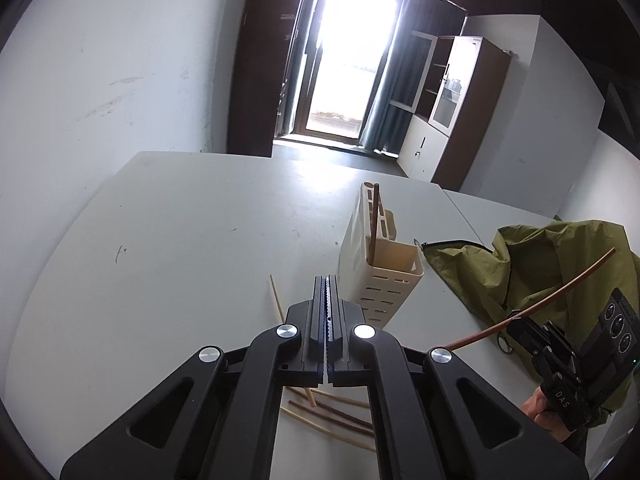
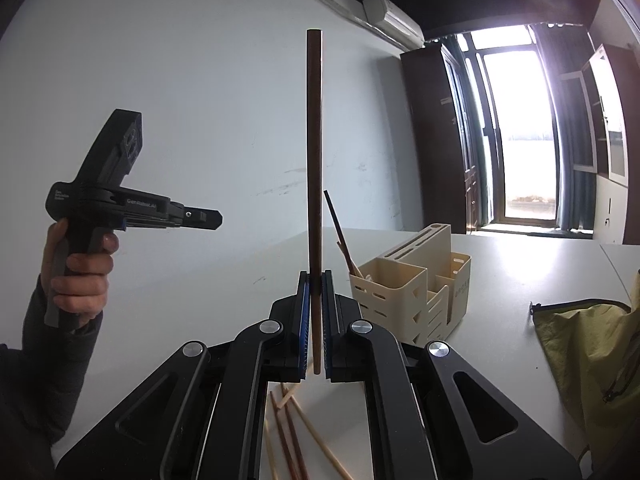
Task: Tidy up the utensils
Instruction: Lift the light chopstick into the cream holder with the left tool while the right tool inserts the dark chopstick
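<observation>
Right hand-held gripper clamping upright brown chopstick, holder beside

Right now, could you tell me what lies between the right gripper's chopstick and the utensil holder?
Nothing: in the right wrist view, only bare table separates the held brown chopstick in the right gripper from the cream utensil holder.

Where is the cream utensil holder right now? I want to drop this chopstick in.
The utensil holder stands on the white table, ahead and right of the right hand-held gripper in its view, left of the green bag.
</observation>
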Action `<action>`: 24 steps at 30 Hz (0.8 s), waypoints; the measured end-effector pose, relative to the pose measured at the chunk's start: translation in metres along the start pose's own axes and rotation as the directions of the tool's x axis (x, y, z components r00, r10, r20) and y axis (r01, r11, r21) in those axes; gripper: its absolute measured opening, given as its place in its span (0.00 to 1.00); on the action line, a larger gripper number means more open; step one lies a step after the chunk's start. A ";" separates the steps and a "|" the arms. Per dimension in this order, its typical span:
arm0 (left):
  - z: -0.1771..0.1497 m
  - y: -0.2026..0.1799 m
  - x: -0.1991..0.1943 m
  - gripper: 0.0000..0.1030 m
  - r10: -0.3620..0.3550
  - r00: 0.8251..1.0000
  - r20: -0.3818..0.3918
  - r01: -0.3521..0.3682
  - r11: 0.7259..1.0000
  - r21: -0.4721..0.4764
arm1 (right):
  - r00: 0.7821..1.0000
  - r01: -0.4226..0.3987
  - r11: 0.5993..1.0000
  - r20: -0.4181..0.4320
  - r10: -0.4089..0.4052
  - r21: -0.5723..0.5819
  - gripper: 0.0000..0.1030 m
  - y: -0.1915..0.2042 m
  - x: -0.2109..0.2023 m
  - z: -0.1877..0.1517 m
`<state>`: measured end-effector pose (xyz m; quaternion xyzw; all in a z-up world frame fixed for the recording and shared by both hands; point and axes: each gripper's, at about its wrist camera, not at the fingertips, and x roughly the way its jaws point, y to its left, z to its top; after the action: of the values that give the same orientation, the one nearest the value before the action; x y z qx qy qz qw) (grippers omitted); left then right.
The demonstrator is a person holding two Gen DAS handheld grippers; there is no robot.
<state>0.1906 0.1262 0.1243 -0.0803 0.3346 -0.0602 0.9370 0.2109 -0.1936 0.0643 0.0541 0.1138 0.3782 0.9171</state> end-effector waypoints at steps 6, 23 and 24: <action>-0.011 0.037 0.112 0.44 0.110 0.976 -0.189 -0.126 0.989 -0.075 | 0.999 0.014 1.000 -0.031 -0.014 -0.002 0.06 -0.006 0.009 -0.006; -0.008 0.161 0.299 0.40 0.313 0.898 -0.308 -0.331 0.944 -0.006 | 0.999 0.018 0.999 -0.050 -0.016 0.044 0.06 -0.037 0.022 -0.015; -0.009 0.162 0.298 0.38 0.311 0.900 -0.304 -0.325 0.946 0.005 | 0.999 0.013 0.999 -0.048 -0.011 0.051 0.06 -0.039 0.023 -0.016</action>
<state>0.4240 0.2340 -0.0974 -0.0361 0.4830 0.0899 0.8702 0.2492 -0.2045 0.0380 0.0681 0.1459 0.3709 0.9146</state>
